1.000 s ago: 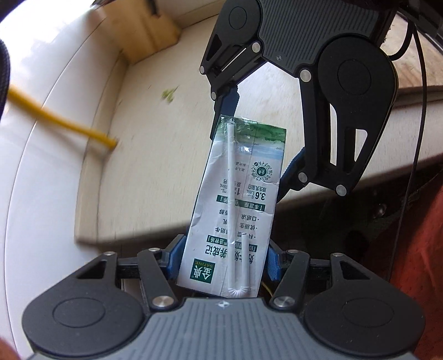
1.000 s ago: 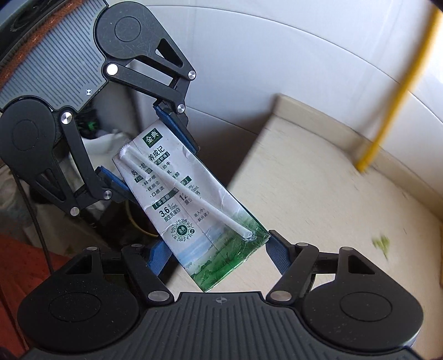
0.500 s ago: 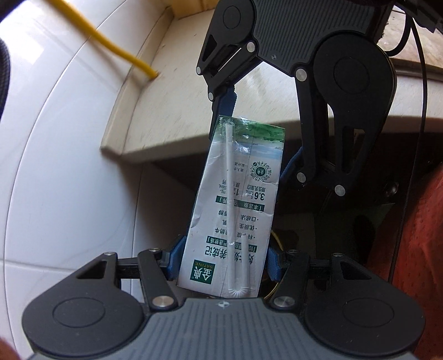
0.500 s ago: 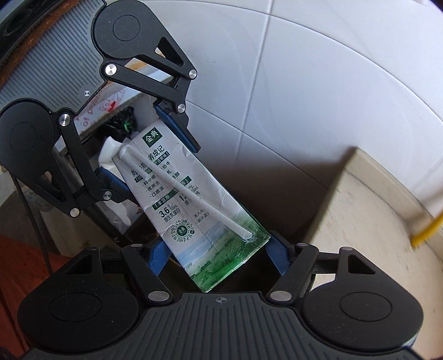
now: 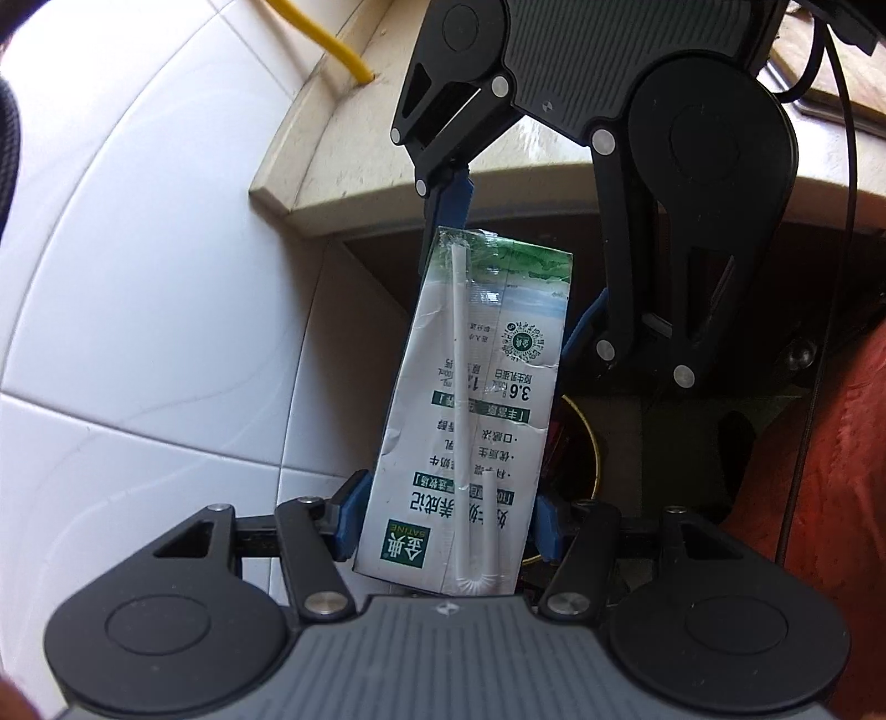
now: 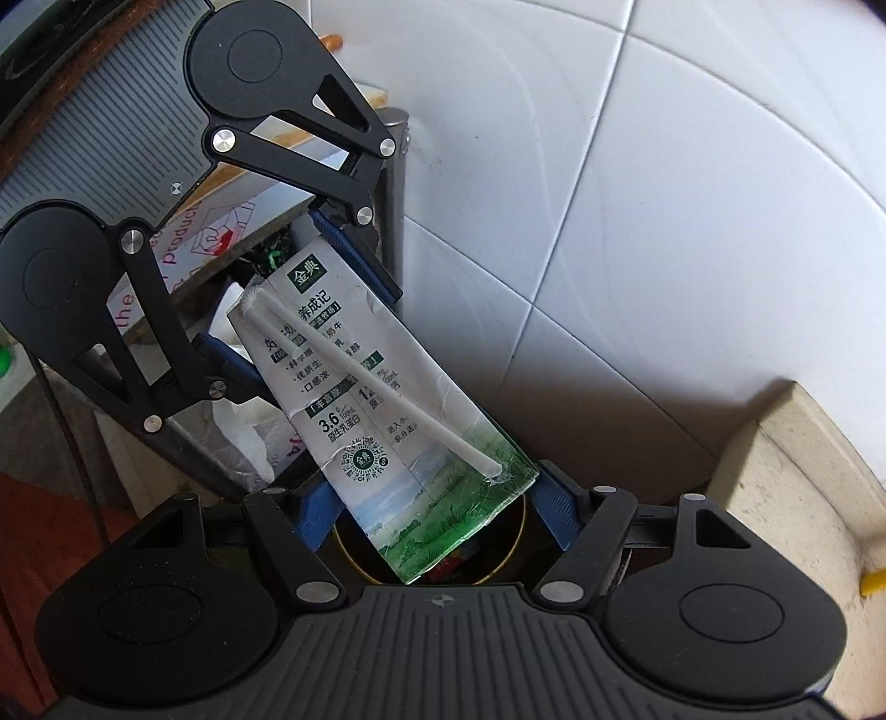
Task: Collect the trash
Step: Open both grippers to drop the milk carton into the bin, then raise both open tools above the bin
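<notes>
Ledge (image 5: 343, 138) slid away; L gripper (image 5: 448, 518) & R gripper (image 6: 437, 509) both clamp milk carton (image 5: 476, 404) over bin (image 6: 515, 545).

beige ledge (image 5: 354, 138) sits up past the claw, yellow cable (image 5: 326, 41) end resting on it

Milk carton (image 5: 476, 410): coated paper, slight sheen, creased. Straw (image 5: 460, 387): white plastic in clear film. Wall tiles (image 6: 692, 221): white, glossy, smooth. Ledge (image 5: 354, 138): beige stone-like, matt, speckled. Gripper fingers (image 5: 354, 515): blue plastic; arms matt black, bright metal rivets.
</notes>
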A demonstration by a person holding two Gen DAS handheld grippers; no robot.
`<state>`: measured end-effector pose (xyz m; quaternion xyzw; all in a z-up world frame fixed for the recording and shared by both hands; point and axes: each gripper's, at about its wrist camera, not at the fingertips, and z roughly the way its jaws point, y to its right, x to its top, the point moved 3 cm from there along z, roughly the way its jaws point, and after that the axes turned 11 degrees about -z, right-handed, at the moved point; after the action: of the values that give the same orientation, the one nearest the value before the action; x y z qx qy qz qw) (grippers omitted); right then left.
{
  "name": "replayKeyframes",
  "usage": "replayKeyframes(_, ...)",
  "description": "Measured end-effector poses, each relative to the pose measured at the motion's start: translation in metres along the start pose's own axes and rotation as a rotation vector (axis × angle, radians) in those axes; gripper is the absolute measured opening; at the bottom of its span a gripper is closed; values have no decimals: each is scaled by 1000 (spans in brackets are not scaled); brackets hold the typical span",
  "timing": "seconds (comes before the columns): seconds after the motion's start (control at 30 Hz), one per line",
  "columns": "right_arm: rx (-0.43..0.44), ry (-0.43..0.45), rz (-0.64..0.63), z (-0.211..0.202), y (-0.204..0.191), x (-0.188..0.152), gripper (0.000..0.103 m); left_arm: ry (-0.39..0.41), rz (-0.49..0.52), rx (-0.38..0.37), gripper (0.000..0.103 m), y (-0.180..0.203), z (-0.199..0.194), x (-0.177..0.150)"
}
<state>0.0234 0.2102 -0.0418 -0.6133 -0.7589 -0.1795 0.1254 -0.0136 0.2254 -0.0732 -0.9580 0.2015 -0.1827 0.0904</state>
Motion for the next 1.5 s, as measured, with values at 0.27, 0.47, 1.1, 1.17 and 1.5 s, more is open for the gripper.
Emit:
replayKeyframes(0.27, 20, -34, 6, 11, -1, 0, 78, -18, 2, -23, 54, -9, 20, -9)
replayKeyframes(0.47, 29, -61, 19, 14, 4, 0, 78, -35, 23, -33, 54, -16, 37, -10)
replayKeyframes(1.1, -37, -119, 160, 32, 13, -11, 86, -66, 49, -16, 56, -9, 53, -22)
replayKeyframes(1.17, -70, -100, 190, 19, 16, -13, 87, -39, 17, -3, 57, -14, 42, -20)
replayKeyframes(1.5, -269, 73, 436, -59, 12, -33, 92, 57, -314, 180, 62, -22, -19, -9)
